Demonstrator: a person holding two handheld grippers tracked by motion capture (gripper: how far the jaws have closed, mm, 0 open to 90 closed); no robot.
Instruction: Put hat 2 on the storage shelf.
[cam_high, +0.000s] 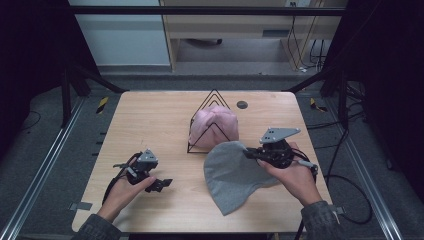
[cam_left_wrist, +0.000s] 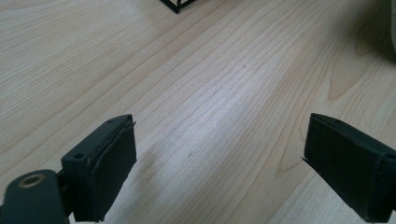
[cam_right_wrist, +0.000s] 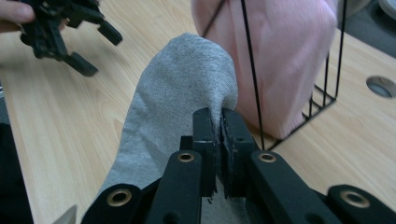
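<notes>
A grey knitted cloth (cam_high: 232, 175) hangs from my right gripper (cam_high: 248, 153), its lower part draped on the wooden table. In the right gripper view the jaws are shut on the grey cloth's (cam_right_wrist: 180, 102) edge, with the right gripper (cam_right_wrist: 219, 121) just in front of a black wire stand (cam_right_wrist: 327, 93). A pink cloth (cam_high: 215, 126) fills that black wire stand (cam_high: 214, 95) at the table's middle. My left gripper (cam_high: 162, 184) rests low at the front left, open. In the left gripper view the left gripper (cam_left_wrist: 219, 158) has bare wood between its jaws.
A round hole (cam_high: 242, 104) sits in the wooden table (cam_high: 150, 120) behind the stand. Black frame bars and cables run along both sides of the table. Bare wood lies between the left gripper and the stand.
</notes>
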